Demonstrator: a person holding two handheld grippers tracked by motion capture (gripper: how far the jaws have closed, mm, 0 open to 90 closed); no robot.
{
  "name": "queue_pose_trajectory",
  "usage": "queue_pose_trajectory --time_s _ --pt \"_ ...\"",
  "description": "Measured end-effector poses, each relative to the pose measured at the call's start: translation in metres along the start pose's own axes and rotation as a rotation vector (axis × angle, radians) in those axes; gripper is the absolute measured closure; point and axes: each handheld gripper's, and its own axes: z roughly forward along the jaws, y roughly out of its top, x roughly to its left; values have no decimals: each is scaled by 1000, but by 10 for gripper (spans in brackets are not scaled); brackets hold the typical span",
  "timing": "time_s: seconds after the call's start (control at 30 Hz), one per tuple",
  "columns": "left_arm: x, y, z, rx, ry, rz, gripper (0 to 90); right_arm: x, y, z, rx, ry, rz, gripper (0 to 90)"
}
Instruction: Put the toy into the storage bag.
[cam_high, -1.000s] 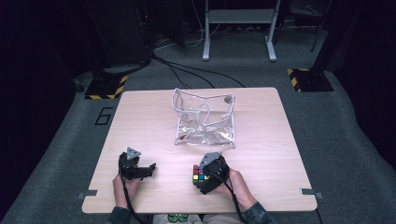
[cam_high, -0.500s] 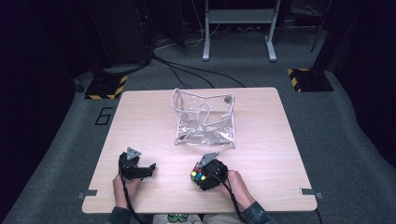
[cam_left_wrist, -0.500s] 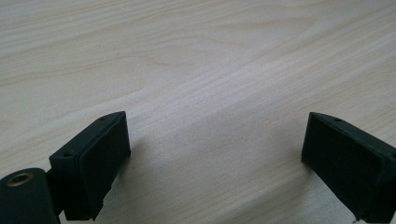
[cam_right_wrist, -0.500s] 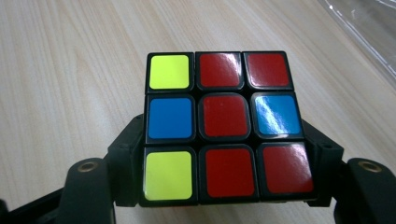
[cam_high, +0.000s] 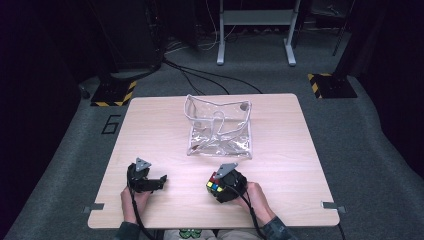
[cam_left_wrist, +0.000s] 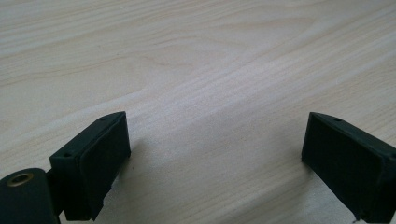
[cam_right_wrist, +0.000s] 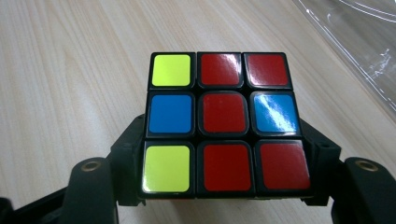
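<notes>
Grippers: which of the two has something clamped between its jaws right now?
The right gripper: its jaws have just closed on the puzzle cube. The left gripper stands open over bare table.

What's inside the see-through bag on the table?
The clear bag looks empty: through its plastic you see only its own folds, white edging and the wooden table underneath. The puzzle cube is outside it, clamped in the right gripper. Glare hides some spots.

table (cam_high: 150, 130): pale matt wood grain | cube (cam_right_wrist: 223, 122): glossy plastic | pouch (cam_high: 220, 127): clear shiny plastic
</notes>
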Motion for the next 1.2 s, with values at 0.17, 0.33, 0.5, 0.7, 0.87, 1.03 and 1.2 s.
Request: queue_pose_trajectory --time_s 0.17,0.33,0.5,0.7,0.87,1.03,1.2 --pt "0 0 0 0 0 0 75 -4 -1 -4 -3 -18 -2 333" --pt "0 0 0 0 0 0 75 -8 -2 -11 -4 -35 21 333" --pt "0 0 0 0 0 0 75 -12 -3 -16 -20 -52 30 333" --pt "0 0 0 0 0 1 75 -18 -5 -24 -36 -75 49 333" --pt "0 0 0 0 0 0 75 -22 -6 -29 -58 -97 59 333" --pt "0 0 0 0 0 1 75 -24 -7 -34 -55 -106 92 333" --pt "0 0 0 0 0 0 75 -30 -7 -40 -70 -109 87 333"
